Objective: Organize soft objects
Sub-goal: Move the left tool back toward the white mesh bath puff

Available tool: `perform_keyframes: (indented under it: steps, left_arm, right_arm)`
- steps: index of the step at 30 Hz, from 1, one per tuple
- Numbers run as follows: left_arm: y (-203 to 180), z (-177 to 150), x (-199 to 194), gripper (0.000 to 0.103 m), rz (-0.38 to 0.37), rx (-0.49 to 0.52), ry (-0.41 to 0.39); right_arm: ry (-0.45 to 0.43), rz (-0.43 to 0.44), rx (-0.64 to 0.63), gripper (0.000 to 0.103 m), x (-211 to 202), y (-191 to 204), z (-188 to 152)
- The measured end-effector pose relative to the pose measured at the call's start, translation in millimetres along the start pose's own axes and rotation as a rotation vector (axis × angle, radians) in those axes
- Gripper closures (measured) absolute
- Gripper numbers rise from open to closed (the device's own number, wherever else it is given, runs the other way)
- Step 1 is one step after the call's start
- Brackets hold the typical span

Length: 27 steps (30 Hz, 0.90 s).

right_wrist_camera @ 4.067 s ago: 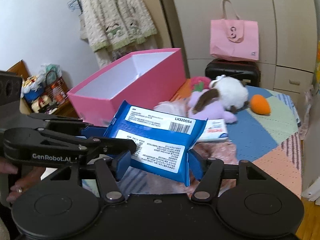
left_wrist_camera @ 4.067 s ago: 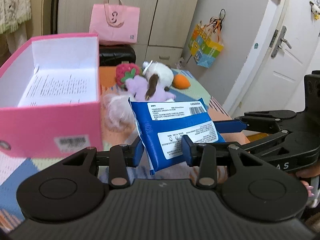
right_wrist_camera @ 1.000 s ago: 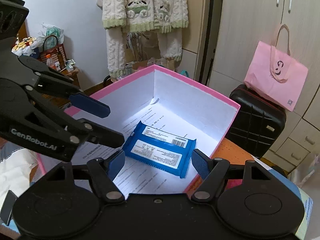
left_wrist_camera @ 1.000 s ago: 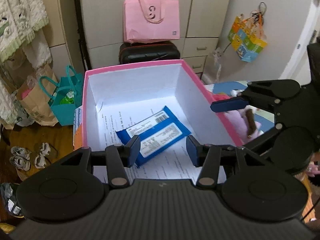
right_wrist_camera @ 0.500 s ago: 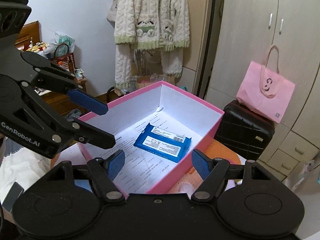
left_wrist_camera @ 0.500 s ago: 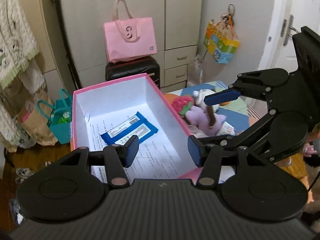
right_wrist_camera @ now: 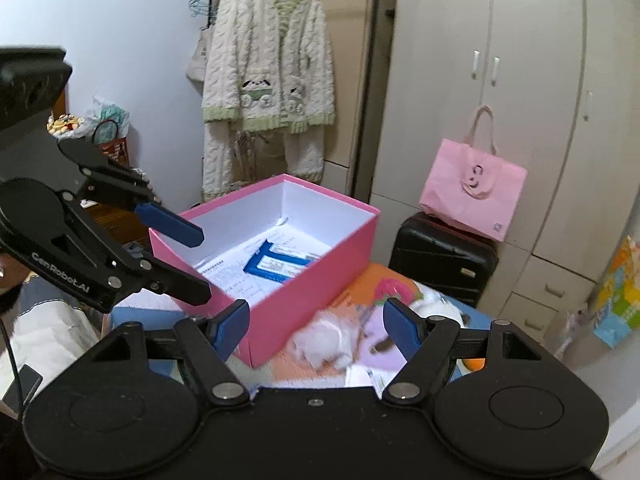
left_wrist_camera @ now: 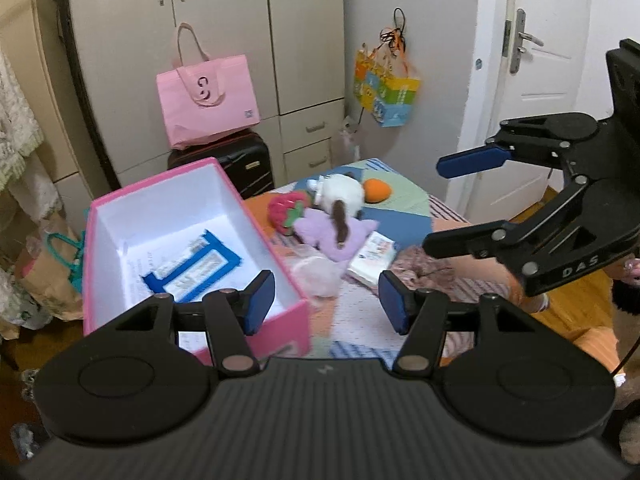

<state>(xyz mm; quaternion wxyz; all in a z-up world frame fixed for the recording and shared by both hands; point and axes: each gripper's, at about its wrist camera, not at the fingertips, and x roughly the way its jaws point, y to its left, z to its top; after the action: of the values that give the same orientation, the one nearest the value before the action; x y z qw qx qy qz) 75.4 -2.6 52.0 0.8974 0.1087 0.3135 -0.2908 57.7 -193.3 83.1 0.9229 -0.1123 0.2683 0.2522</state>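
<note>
Inside the pink box (left_wrist_camera: 196, 322), flat on the printed sheet lining its floor: the blue packet (left_wrist_camera: 191, 265), nearer the back wall than the front, touched by neither gripper. Seen from the right wrist too, same packet (right_wrist_camera: 278, 263) well inside the pink box (right_wrist_camera: 320, 280), label side up.

Just beside the box, on its right in the left wrist view, a huddle of soft things on the patchwork bed cover (left_wrist_camera: 360, 320): strawberry plush (left_wrist_camera: 287, 209) closest to the box wall, purple plush (left_wrist_camera: 338, 236) touching it, white plush (left_wrist_camera: 342, 192) behind that, orange plush (left_wrist_camera: 377, 190) farthest from the box. Nearer than those, a pale fluffy thing (left_wrist_camera: 316, 276) close to the box's front corner, and a white tissue pack (left_wrist_camera: 372, 258) just beyond it. Blurred in the right wrist view, so no finer detail there.

Left gripper (left_wrist_camera: 326, 302) held above the box's near right corner, jaws apart and just lately widening, nothing between them but the corner and bed cover far below. Right gripper (right_wrist_camera: 316, 328) held over the bed beside the box, jaws spread wide, gripping nothing; also visible from the left wrist as the right gripper (left_wrist_camera: 460, 204), off to the right of the box, above the plush heap.

Behind the box: a black suitcase (left_wrist_camera: 244, 164) with a pink tote bag (left_wrist_camera: 206, 100) on top, against the wardrobe (left_wrist_camera: 224, 40). Left of the box in the right wrist view, a cream knitted cardigan (right_wrist_camera: 268, 64) on a hanger.
</note>
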Motion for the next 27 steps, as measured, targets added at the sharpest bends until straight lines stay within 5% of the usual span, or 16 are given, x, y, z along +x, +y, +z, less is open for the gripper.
perform_keyframes:
  steps: [11, 27]
  left_arm:
    - [-52.5, -19.0, 43.4, 0.047, 0.037, 0.085, 0.023]
    - [-85.0, -38.2, 114.2, 0.047, 0.269, 0.185, 0.012]
  right_arm:
    - [0.02, -0.002, 0.081, 0.025, -10.5, -28.3, -54.8]
    - [0.037, 0.0, 0.053, 0.024, 9.4, -51.4, -116.9]
